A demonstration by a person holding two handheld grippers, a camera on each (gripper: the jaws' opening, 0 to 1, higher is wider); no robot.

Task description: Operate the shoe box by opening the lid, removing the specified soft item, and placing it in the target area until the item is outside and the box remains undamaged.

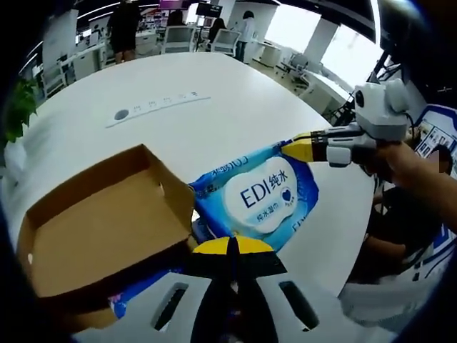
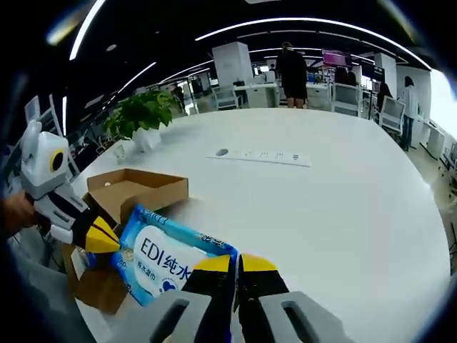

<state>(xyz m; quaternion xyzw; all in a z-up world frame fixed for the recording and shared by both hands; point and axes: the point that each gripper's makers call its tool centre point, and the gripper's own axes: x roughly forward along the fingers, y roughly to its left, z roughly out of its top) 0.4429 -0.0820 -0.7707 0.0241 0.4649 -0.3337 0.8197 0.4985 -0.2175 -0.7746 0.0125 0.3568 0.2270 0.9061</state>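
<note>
A: Where is the wipes pack (image 1: pixel 260 202)?
B: Out of the open shoe box (image 1: pixel 100 229), held above the white table (image 1: pixel 235 107) just beside it.
A: And the grippers?
B: The left gripper (image 1: pixel 232 245) pinches one edge, the right gripper (image 2: pixel 238 262) the opposite edge, jaws closed on the wipes pack.

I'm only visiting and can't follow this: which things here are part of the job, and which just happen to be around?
Part of the job:
- shoe box, open
- blue wipes pack, held at both ends
- left tongs
- right tongs

Just around:
- white table
- socket strip
- potted plant
- office chairs
</note>
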